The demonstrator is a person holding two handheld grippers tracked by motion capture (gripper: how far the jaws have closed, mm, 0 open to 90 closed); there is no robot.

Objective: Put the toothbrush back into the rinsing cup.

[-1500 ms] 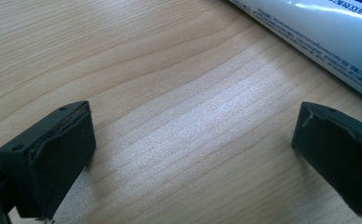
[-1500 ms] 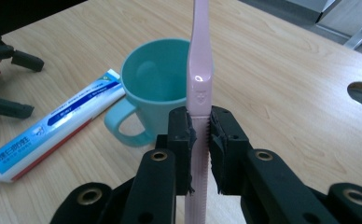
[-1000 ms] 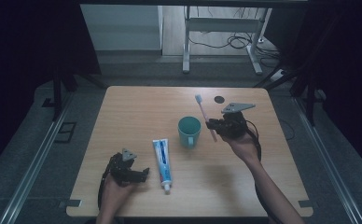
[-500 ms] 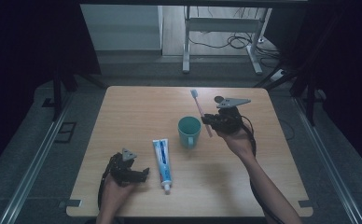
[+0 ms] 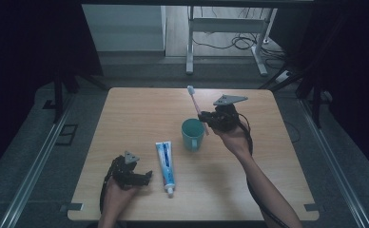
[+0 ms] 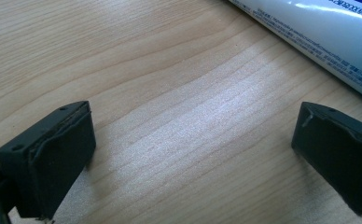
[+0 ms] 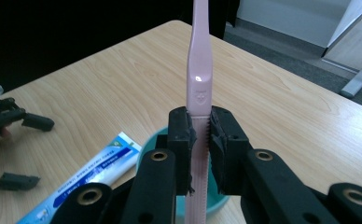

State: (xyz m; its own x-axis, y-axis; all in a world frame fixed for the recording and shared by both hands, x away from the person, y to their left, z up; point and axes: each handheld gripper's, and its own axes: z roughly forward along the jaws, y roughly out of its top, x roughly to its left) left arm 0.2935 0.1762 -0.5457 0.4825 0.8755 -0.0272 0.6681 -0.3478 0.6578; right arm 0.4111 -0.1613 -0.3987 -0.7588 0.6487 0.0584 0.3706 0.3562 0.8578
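My right gripper [image 5: 209,119] [image 7: 200,135] is shut on a pink toothbrush [image 5: 195,105] [image 7: 199,79], held nearly upright with the brush head up, just above and beside the rim of a teal cup [image 5: 192,133] [image 7: 151,144]. A white and blue toothpaste tube [image 5: 165,162] [image 6: 328,28] [image 7: 95,172] lies flat on the wooden table [image 5: 140,109], cap toward me. My left gripper [image 5: 142,179] [image 6: 193,154] rests open on the table just left of the tube, with bare wood between its jaws.
A small dark round object lay near the table's far right edge in earlier frames; my right gripper hides that spot now. Metal desk legs [image 5: 189,47] and cables [image 5: 239,42] are on the floor beyond the table.
My right gripper has lifted the toothbrush and carried it left, from right of the cup to just over its rim. The left gripper has stayed put.
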